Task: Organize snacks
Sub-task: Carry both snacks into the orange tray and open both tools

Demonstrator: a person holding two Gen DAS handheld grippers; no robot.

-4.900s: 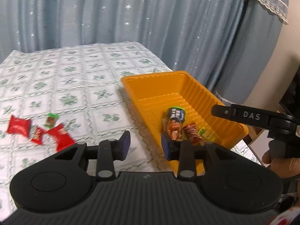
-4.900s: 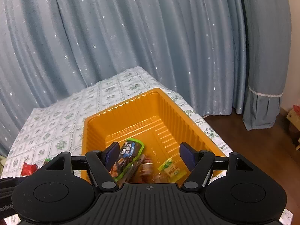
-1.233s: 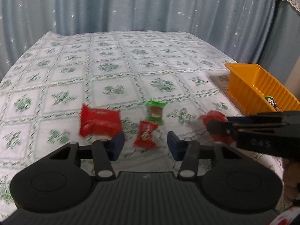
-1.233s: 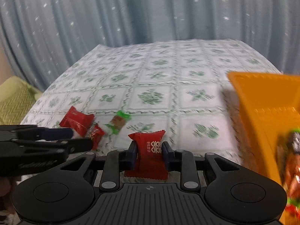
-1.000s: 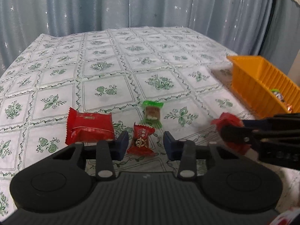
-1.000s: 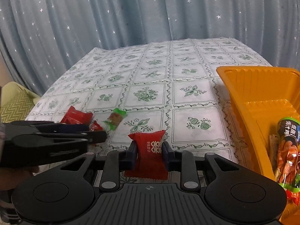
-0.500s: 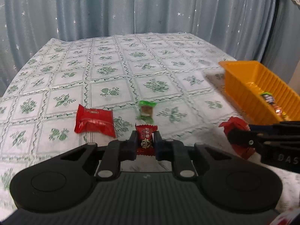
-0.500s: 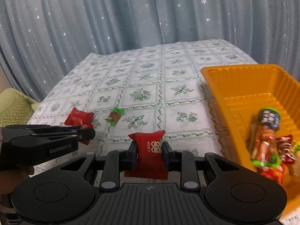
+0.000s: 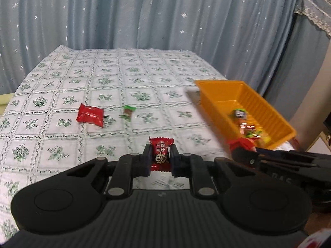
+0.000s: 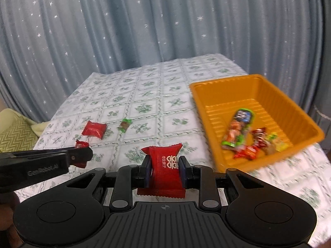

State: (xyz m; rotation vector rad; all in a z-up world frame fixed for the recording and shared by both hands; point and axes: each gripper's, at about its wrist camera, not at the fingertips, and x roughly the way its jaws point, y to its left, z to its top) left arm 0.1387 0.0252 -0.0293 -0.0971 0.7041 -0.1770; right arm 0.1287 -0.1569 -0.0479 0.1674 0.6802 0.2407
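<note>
Pale blue star-dotted curtain (image 9: 144,14) fills the background. Tabletop with white cloth in green floral squares (image 9: 115,78) carries everything. Orange ribbed plastic tray (image 10: 225,95) sits at the tabletop's right side, near the edge; inside lie a long green-and-orange snack packet with a dark top (image 10: 238,128), plus a cluster of small red, orange and yellow wrapped sweets (image 10: 259,142) beside it toward the tray's near end, somewhat blurred.

Left tool (image 9: 161,157) has its jaws closed tight on a small red candy wrapper with a cartoon face and white print (image 9: 161,153), held upright above the cloth. Right tool (image 10: 164,165) is clamped on a larger red pillow-shaped packet with white double-character print (image 10: 165,169), also lifted above the tabletop, left of the tray. In the left view the right tool pokes in from the right, next to the tray's near corner.

On the cloth, well left of the tray: flat red foil sachet (image 9: 90,115), and just beside it to the right a small green-and-brown wrapped candy (image 9: 128,112), apart from each other.
</note>
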